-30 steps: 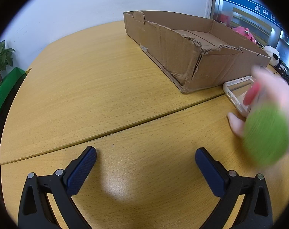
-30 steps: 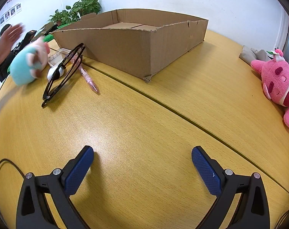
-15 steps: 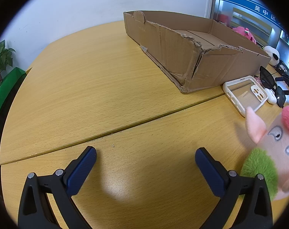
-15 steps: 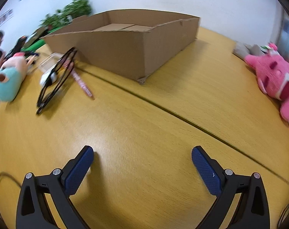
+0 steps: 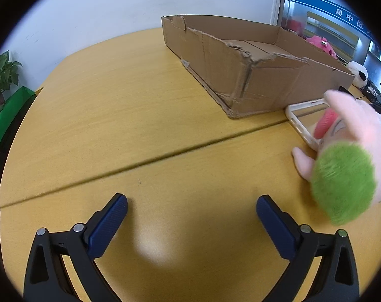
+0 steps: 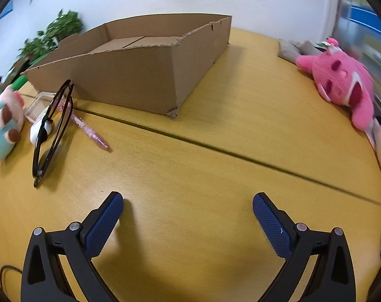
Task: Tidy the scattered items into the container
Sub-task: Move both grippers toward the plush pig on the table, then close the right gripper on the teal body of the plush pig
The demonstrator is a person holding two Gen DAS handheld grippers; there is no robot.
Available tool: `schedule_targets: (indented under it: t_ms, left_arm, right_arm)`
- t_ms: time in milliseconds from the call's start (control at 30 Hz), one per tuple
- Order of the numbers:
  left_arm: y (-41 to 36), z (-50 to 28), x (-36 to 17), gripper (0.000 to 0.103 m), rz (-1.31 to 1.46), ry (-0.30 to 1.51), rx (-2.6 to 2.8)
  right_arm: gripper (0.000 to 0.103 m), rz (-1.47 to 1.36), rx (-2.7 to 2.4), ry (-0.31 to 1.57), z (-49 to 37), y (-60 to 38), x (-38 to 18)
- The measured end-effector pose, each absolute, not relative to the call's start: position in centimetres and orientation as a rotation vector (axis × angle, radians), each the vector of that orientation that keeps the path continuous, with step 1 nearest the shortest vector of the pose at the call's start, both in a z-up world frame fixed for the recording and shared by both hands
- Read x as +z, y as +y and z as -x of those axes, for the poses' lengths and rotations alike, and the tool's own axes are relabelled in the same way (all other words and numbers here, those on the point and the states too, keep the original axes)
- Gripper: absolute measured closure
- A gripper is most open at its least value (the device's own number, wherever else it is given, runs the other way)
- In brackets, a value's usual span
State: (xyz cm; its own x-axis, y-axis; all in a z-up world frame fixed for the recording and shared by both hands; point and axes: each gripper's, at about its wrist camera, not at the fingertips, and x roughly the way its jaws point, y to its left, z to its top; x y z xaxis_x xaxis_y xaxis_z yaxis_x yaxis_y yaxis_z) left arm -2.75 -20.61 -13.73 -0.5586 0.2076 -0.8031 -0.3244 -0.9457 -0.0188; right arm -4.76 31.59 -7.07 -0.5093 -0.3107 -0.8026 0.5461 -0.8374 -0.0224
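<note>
Cardboard box [image 6: 145, 75] empty, glasses [image 6: 52, 128] beside it; both jaws apart

You had a smooth wood-grain tabletop [image 6: 190, 130] with a soft sheen, a matt cardboard box [image 6: 130, 75] with ragged torn edges, fuzzy plush toys [image 5: 344, 183], glossy black plastic glasses [image 6: 52, 128], and textured blue fingers [image 6: 102, 225] on matt black plastic.

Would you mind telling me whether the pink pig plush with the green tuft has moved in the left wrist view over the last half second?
Yes. The pink pig plush has risen and now covers part of the white phone case near the cardboard box.
</note>
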Motion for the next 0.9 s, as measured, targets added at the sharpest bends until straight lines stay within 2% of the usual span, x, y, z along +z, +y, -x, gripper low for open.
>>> schedule_targets:
  t_ms: [167, 267, 467, 633, 767, 900]
  left_arm:
    - [-23.1, -1.6, -10.7, 0.001, 1.14, 0.006, 2.694]
    - [-23.1, -5.1, -7.5, 0.001, 1.023, -0.029, 2.799]
    - [-17.0, -10.6, -3.4, 0.001, 0.844, -0.066, 2.762]
    - [-13.6, -9.3, -5.6, 0.001, 0.978, -0.312, 2.661]
    - [-12.9, -7.1, -8.3, 0.001, 1.089, -0.516, 2.6]
    - [-12.0, -5.9, -9.7, 0.001, 1.139, -0.548, 2.531]
  right_arm:
    - [0.0, -1.147, -2.302, 0.392, 2.7, 30.8, -7.1]
    - [0.0, -1.163, -2.353, 0.368, 1.5, 30.6, -7.0]
    - [0.0, -1.053, -2.397, 0.273, -2.1, 27.9, -3.5]
    - [0.0, -0.833, -2.236, 0.213, -5.1, 21.9, 1.7]
    - [0.0, -0.732, -2.075, 0.238, -8.5, 15.8, 2.6]
    - [0.0, -0.684, -2.015, 0.31, -12.4, 9.9, 1.4]
